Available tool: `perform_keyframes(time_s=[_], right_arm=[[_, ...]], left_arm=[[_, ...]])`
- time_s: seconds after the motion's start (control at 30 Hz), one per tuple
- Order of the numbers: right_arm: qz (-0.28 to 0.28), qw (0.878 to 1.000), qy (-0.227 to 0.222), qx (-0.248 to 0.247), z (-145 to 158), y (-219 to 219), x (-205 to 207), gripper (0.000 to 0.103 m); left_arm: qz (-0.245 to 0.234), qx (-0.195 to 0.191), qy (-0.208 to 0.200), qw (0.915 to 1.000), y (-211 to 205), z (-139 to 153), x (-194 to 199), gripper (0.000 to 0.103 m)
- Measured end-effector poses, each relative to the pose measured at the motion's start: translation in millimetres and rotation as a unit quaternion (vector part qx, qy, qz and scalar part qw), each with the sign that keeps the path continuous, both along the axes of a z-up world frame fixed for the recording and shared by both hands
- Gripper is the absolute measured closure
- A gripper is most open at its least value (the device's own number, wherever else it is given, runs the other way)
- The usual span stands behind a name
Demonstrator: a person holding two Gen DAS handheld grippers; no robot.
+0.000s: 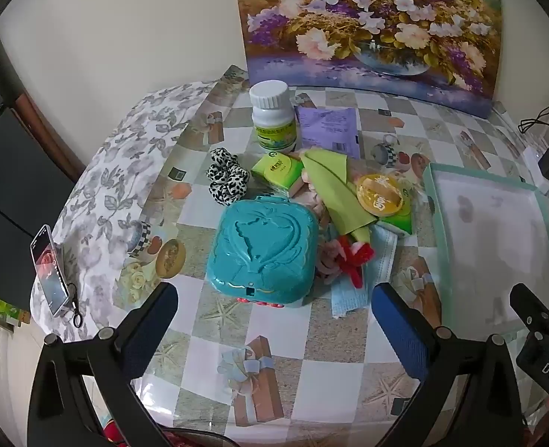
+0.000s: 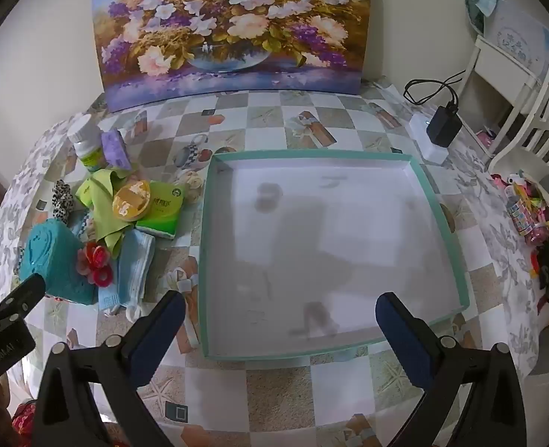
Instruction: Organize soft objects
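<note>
A pile of things lies on the checked tablecloth: a spotted scrunchie point(image 1: 225, 179), a green cloth point(image 1: 330, 190), a blue face mask point(image 1: 360, 279), a red and pink scrunchie point(image 1: 352, 257) and green tissue packs point(image 1: 280, 169). A teal plastic case point(image 1: 263, 251) sits at the front of the pile. My left gripper point(image 1: 274, 309) hangs open just in front of the case, holding nothing. A teal-rimmed white tray point(image 2: 456, 246) stands empty to the right of the pile point(image 2: 125, 216). My right gripper point(image 2: 280, 316) is open above the tray's near edge.
A white pill bottle point(image 1: 272, 117) and a purple packet point(image 1: 328, 128) stand behind the pile. A flower painting point(image 1: 371, 26) leans on the wall. A phone point(image 1: 49, 270) lies at the left edge; a charger point(image 2: 443, 126) and a toy heap point(image 2: 531, 212) sit right.
</note>
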State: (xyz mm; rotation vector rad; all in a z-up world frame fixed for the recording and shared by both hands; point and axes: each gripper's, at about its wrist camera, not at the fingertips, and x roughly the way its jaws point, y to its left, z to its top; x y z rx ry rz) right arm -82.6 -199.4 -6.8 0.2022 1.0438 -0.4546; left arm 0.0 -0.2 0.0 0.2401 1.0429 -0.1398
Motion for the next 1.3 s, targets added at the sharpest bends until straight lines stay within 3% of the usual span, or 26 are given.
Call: perform_keyframes(time_s=[0.2, 1.3], right_arm=[[-0.001, 1.0, 0.01, -0.011, 0.6, 2.3, 2.0, 0.0], [0.012, 1.0, 0.004, -0.01, 3.1, 2.1, -0.2, 0.0]], left_arm=[[0.006, -0.003, 0.013, 0.9999, 2.3, -1.0, 4.6, 0.0], [0.01, 0.0, 0.006, 0.9999, 1.4, -0.6, -0.9, 0.0]])
